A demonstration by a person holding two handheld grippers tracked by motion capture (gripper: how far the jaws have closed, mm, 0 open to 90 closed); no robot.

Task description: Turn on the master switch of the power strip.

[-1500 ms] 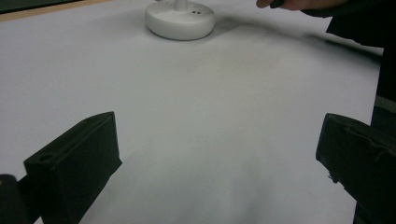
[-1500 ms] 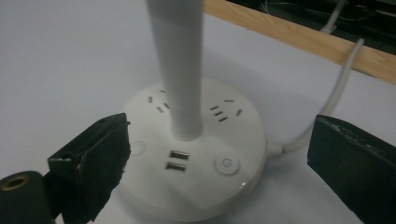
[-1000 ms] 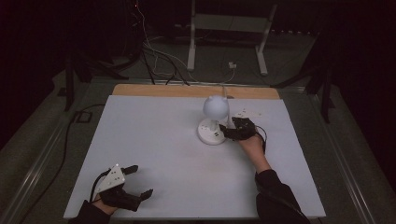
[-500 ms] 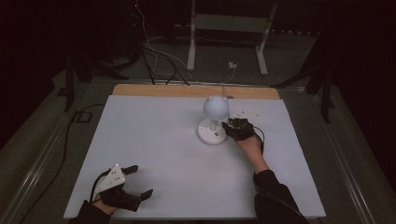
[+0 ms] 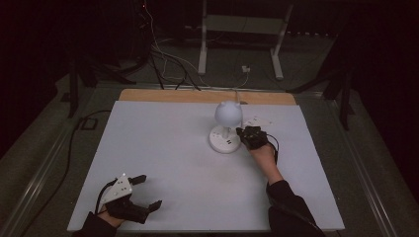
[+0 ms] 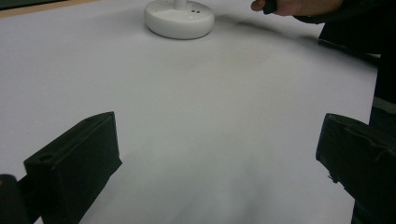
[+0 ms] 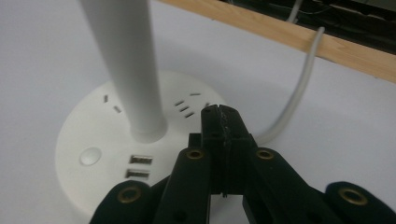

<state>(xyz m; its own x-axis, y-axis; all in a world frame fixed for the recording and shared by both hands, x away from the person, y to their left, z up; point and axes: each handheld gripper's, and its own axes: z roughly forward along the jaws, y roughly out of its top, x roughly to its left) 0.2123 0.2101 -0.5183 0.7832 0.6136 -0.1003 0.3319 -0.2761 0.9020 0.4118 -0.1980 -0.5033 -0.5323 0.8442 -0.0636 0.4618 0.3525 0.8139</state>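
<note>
Right gripper view shows the right gripper (image 7: 219,122) with jaws pressed together on nothing, tips hovering over the lamp base (image 7: 93,140), whose round button (image 7: 90,156) sits off to its left, likely the target for a poke. The left gripper (image 5: 129,193) waits far behind, jaws spread wide and empty.

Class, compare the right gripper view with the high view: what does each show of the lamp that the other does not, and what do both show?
Right gripper view: the base's round button, USB ports and socket slots, with the right tool shut above the base. High view: the lamp's round head and the left tool, open, far off. Both: the white base, stem and cord.
</note>
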